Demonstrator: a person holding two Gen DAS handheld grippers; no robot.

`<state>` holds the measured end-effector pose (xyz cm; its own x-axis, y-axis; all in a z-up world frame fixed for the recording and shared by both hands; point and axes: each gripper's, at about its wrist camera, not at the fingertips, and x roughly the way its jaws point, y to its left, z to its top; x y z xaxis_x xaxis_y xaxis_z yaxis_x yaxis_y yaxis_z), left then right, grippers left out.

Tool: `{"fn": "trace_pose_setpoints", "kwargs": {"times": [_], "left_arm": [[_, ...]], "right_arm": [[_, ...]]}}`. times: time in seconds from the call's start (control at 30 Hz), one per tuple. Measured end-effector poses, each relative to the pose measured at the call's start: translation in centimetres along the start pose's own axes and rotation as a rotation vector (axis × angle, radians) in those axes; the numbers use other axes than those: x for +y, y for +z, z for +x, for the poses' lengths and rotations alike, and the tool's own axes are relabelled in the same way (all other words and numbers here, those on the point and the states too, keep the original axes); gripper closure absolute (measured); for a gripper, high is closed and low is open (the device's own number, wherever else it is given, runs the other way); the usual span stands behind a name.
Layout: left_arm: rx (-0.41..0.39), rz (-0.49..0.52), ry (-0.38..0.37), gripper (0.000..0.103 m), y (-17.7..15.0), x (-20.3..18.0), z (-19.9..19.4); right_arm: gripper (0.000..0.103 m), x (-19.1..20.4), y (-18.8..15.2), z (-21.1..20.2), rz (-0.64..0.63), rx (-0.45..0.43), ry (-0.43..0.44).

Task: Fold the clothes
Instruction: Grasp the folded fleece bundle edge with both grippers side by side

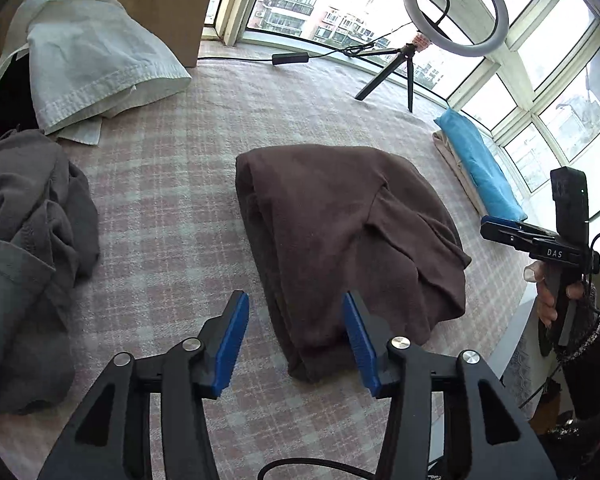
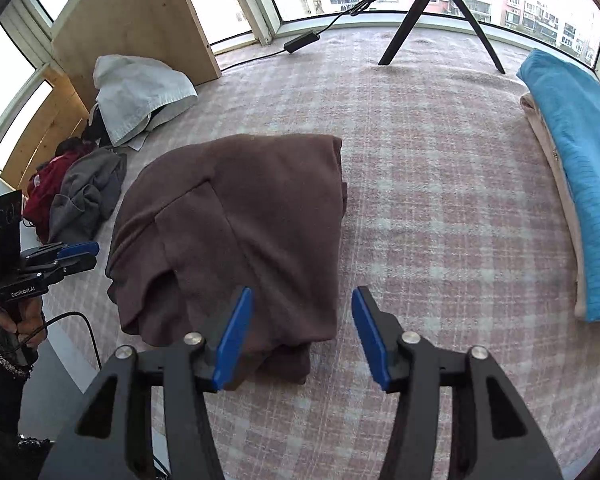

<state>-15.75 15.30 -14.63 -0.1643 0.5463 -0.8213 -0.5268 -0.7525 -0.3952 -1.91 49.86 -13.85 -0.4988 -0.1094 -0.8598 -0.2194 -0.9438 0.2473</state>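
Brown fleece garment, folded, lies mid-blanket on the pink plaid blanket, just ahead of the left tool and right tool, both spread apart, empty, crumpled grey garment at nine o'clock.

Left gripper and right gripper both held level, jaws spread wide apart, clasping nothing.

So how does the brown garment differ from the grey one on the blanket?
The brown garment lies folded into a compact bundle mid-blanket between the grippers; the grey garment lies crumpled and unfolded at the blanket's edge. The brown one lies alone, while the grey one abuts a pile of other clothes. Neither gripper holds either garment.
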Motion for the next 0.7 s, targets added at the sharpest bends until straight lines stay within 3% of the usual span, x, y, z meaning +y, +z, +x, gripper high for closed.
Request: {"fn": "trace_pose_setpoints", "kwargs": {"times": [0.07, 0.1, 0.17, 0.33, 0.5, 0.63, 0.7], "left_arm": [[0.032, -0.082, -0.003, 0.05, 1.3, 1.1, 0.9], [0.042, -0.107, 0.0, 0.05, 1.7, 1.3, 1.4], [0.063, -0.154, 0.004, 0.05, 2.5, 1.8, 2.5], [0.093, -0.235, -0.072, 0.047, 3.6, 2.4, 4.3], [0.14, -0.22, -0.015, 0.044, 3.8, 2.4, 6.0], [0.16, -0.22, -0.008, 0.041, 3.7, 2.2, 6.8], [0.18, -0.214, 0.002, 0.037, 3.4, 2.0, 7.5]], "right_arm": [[0.019, -0.8, 0.9, -0.5, 0.03, -0.082, -0.044], [0.019, -1.1, 1.5, 0.0, 0.042, -0.082, -0.05], [0.019, -1.5, 2.2, 1.7, 0.058, -0.024, -0.029], [0.019, -2.2, 3.1, 5.8, 0.101, 0.114, -0.005], [0.019, -2.9, 2.4, 7.9, 0.182, 0.208, 0.109], [0.017, -2.5, 2.4, 7.9, 0.141, 0.192, 0.1], [0.01, -1.9, 2.3, 8.1, 0.1, 0.193, 0.085]]}}
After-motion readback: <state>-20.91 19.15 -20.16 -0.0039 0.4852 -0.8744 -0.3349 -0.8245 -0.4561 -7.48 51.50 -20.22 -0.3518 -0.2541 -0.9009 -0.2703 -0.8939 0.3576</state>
